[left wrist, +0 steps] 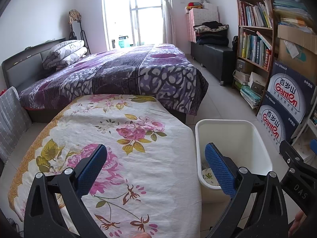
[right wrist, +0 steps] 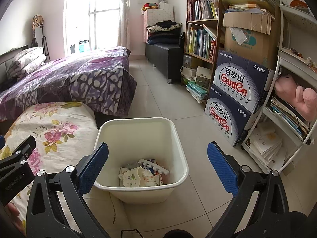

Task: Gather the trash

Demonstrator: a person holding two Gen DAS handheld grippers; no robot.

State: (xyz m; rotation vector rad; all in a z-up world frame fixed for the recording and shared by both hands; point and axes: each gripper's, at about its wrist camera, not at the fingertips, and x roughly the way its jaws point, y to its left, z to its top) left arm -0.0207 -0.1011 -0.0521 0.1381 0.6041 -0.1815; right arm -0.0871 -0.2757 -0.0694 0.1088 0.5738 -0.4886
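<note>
Standing on the tiles just beside the flower-clothed table (left wrist: 138,138), the white bin (right wrist: 178,138) is kept within easy reach; crumpled trash (right wrist: 138,175) is seen at its bottom. The left gripper (left wrist: 156,168) and right gripper (right wrist: 158,164) are held spread wide, nothing between their pads.

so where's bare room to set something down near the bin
Free: the flowered cloth, bare up to the white bin, and the floor tiles between the bed and the Ganten boxes. Crowded: the bin's bottom, full of crumpled trash.
</note>
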